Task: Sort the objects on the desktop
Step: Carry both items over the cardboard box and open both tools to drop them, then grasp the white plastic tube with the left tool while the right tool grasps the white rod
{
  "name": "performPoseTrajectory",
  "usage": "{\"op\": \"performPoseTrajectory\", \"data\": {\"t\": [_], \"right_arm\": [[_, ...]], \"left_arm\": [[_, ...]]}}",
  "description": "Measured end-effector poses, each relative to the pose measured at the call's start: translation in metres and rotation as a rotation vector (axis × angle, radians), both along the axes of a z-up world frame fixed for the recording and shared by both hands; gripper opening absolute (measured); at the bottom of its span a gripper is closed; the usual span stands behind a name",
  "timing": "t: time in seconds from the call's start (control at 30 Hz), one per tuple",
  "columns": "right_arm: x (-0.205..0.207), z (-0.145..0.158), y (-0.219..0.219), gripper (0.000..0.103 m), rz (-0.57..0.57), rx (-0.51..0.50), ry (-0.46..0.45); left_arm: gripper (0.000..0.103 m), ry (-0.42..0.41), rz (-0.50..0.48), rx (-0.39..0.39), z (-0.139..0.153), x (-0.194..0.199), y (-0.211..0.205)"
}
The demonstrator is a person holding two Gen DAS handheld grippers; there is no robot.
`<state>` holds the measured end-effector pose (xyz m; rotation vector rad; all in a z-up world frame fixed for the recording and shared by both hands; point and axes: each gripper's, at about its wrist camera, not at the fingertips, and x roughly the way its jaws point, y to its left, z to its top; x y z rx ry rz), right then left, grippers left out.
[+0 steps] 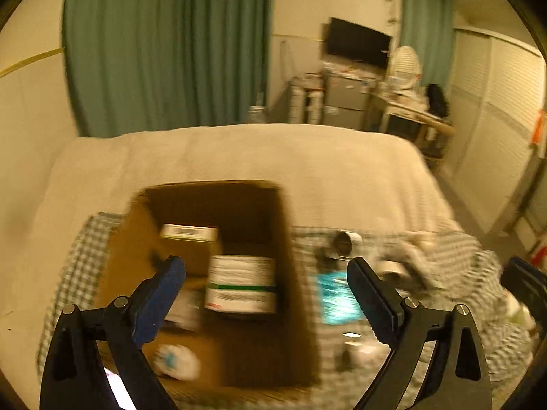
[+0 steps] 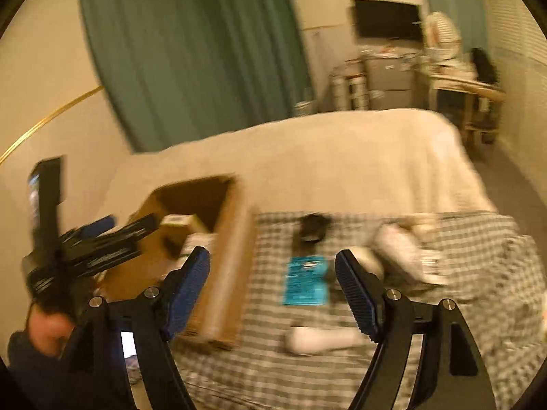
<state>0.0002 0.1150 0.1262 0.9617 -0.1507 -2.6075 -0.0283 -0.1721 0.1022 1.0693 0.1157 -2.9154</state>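
Note:
An open cardboard box point(image 1: 124, 249) stands on a checked cloth point(image 1: 444, 324). It holds a white carton with a green stripe point(image 1: 241, 283), a second small carton point(image 1: 189, 235) and a white round item point(image 1: 176, 364). My left gripper point(image 1: 266, 294) hovers open above the box with nothing between its pads. My right gripper point(image 2: 273, 290) is open over the cloth beside the box point(image 2: 229, 273). A teal packet point(image 2: 304, 280) lies flat on the cloth below its fingers, untouched. The left gripper point(image 2: 128, 222) shows blurred at the left of the right wrist view.
Loose on the cloth point(image 2: 273, 376) lie a black object point(image 2: 312, 227), a white bottle point(image 2: 321, 340), a white roll point(image 1: 343, 244) and pale bundles point(image 2: 403, 249). A cream blanket point(image 1: 273, 157) spreads behind; green curtains, shelves and a desk stand further back. A hand point(image 2: 48, 328) holds the left gripper.

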Motion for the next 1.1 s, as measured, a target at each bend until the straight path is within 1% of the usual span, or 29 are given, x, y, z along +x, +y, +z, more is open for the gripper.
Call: {"op": "performPoseTrajectory", "data": {"t": [0.03, 0.1, 0.17, 0.2, 0.3, 0.37, 0.43, 0.5, 0.53, 0.63, 0.73, 0.83, 0.9, 1.0, 1.1], "right_arm": [[0.002, 0.004, 0.015, 0.075, -0.028, 0.001, 0.005], [0.010, 0.012, 0.046, 0.075, -0.093, 0.007, 0.020], [0.018, 0.013, 0.074, 0.075, -0.150, 0.026, 0.025], [0.020, 0.012, 0.085, 0.075, -0.168, 0.028, 0.021], [0.029, -0.003, 0.116, 0.075, -0.211, 0.041, -0.013], [0.034, -0.018, 0.132, 0.075, -0.230, 0.046, -0.042], [0.038, -0.039, 0.148, 0.075, -0.239, 0.043, -0.082], [0.035, -0.062, 0.158, 0.075, -0.248, 0.040, -0.122], [0.033, -0.074, 0.162, 0.075, -0.251, 0.038, -0.141], [0.025, -0.112, 0.170, 0.075, -0.254, 0.041, -0.182], [0.018, -0.146, 0.171, 0.075, -0.243, 0.046, -0.228], [0.006, -0.174, 0.172, 0.075, -0.247, 0.031, -0.271], [-0.002, -0.184, 0.169, 0.075, -0.246, 0.026, -0.289], [-0.013, -0.199, 0.157, 0.075, -0.245, 0.060, -0.308], [-0.018, -0.217, 0.149, 0.075, -0.251, 0.091, -0.338]], "left_arm": [[0.102, -0.002, -0.015, 0.006, 0.003, 0.004, 0.012], [0.103, 0.000, -0.054, 0.024, 0.003, 0.015, 0.042], [0.103, -0.021, -0.104, 0.026, -0.005, 0.021, 0.076], [0.103, -0.034, -0.114, 0.021, -0.009, 0.022, 0.086], [0.103, -0.082, -0.131, 0.009, -0.040, 0.026, 0.118], [0.103, -0.130, -0.137, 0.010, -0.068, 0.024, 0.132], [0.103, -0.181, -0.118, -0.003, -0.096, 0.021, 0.141], [0.103, -0.233, -0.072, -0.007, -0.125, 0.017, 0.144], [0.103, -0.253, -0.042, 0.004, -0.140, 0.014, 0.145], [0.103, -0.248, -0.023, 0.040, -0.166, 0.013, 0.146], [0.103, -0.229, -0.004, 0.021, -0.176, 0.008, 0.148], [0.103, -0.216, 0.030, 0.024, -0.187, 0.001, 0.148], [0.103, -0.234, 0.046, 0.021, -0.198, -0.004, 0.148], [0.103, -0.259, 0.036, 0.015, -0.213, -0.012, 0.149], [0.103, -0.290, 0.025, 0.036, -0.222, -0.015, 0.148]]}}
